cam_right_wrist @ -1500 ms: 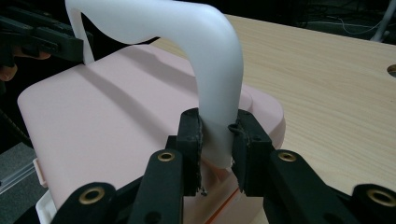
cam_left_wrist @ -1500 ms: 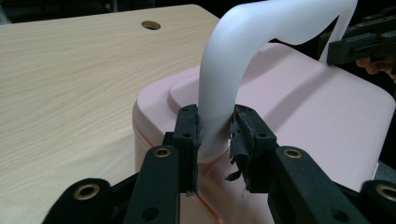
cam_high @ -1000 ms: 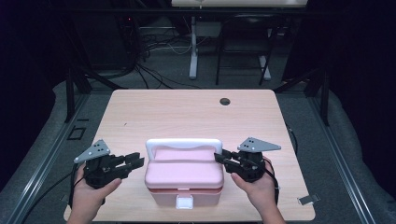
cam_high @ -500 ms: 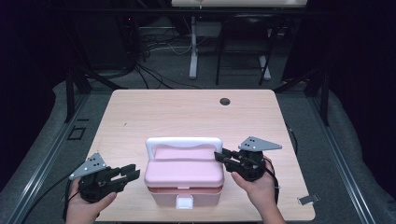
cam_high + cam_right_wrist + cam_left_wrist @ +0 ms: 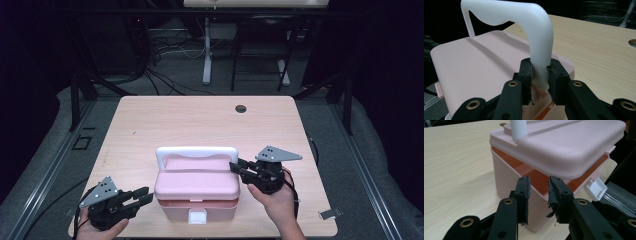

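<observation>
You are working on a pink lunch box that is sitting near the front edge of the surface, about in the middle. It is looking like hard, smooth plastic, so it is probably stiff and light, and a bit slippery. The lid is sitting a little lifted, with a gap showing under it. The white clasp at the front is hanging loose.

Your right tongs are squeezing the white handle at its right end, where it is bending down to the lid. That is a good, strong place to be holding.

Your left tongs are standing apart with nothing between them. They are waiting just beside the left side of the box, at its front corner, aiming at the gap under the lid. The lid's edge there is looking like a good spot to be grabbing, but be gentle, because thin plastic could be cracking.
</observation>
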The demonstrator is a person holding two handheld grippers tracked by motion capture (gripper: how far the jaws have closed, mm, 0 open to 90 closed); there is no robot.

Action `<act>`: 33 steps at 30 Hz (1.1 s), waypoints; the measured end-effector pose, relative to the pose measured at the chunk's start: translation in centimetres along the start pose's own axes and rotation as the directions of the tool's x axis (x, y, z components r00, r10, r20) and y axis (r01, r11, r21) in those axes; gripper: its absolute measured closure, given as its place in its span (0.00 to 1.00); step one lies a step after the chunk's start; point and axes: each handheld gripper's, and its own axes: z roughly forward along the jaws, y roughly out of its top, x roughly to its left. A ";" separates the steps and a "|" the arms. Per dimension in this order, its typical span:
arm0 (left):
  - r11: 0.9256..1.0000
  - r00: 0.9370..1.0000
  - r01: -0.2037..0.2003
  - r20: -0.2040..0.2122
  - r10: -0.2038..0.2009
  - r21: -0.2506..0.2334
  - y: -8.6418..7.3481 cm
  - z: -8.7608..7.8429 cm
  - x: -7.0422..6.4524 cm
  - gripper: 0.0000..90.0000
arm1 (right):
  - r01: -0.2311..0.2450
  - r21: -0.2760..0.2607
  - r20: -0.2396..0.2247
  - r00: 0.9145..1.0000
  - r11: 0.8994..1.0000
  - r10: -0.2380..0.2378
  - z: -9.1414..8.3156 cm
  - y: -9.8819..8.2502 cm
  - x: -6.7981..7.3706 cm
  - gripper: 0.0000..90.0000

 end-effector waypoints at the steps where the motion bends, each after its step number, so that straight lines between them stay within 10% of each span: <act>1: 1.000 1.000 -0.001 0.000 0.001 0.003 0.0 0.0 0.0 0.77 | 0.000 0.000 0.001 1.000 1.000 0.000 0.0 0.0 0.0 0.82; 33: 0.998 0.999 -0.041 -0.027 0.040 -0.048 1.4 0.7 -0.7 0.75 | -0.020 -0.043 0.013 1.000 0.999 0.021 -0.9 -0.1 -0.3 0.75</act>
